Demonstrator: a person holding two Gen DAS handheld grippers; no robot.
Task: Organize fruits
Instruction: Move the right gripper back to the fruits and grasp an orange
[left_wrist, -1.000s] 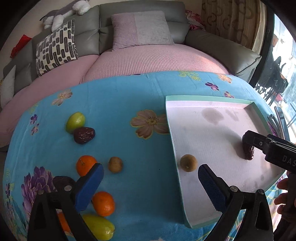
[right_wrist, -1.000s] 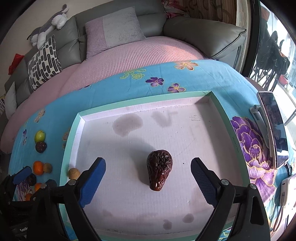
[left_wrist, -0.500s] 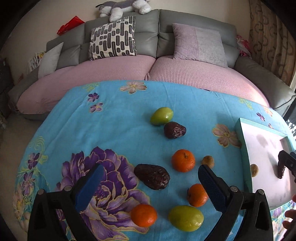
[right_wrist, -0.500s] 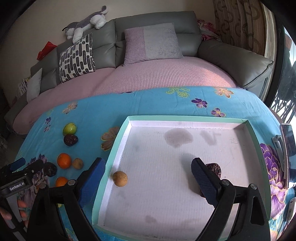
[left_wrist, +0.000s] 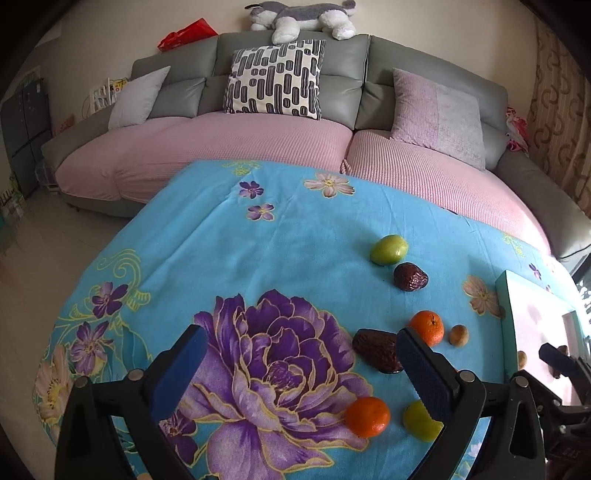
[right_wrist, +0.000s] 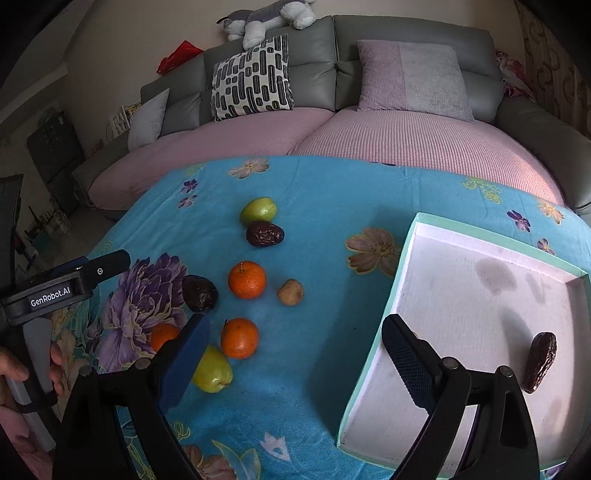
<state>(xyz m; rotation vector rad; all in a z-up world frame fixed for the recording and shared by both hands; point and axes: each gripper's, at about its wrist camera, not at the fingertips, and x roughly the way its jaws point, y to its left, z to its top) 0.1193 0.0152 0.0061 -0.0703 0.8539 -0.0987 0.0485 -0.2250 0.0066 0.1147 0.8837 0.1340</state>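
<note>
While both tongs hung spread and empty, the left gripper (left_wrist: 301, 363) hovered over the purple flower on the blue cloth (left_wrist: 258, 251), and the right gripper (right_wrist: 295, 350) hung near the tray (right_wrist: 373, 354). One dark date (right_wrist: 539, 362) lay in the tray; oranges (right_wrist: 246, 279), green fruits (right_wrist: 258, 210) and dates (right_wrist: 265, 233) lay loose on the cloth.

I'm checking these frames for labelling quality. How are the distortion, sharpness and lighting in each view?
Left wrist view: strong fisheye bending with dark corners; the fruit reads sharp, such as the green fruit, but the tray is washed out at the right edge. Right wrist view: same curvature; even, soft light, a faint shadow beside the date in the tray, no glare.
</note>
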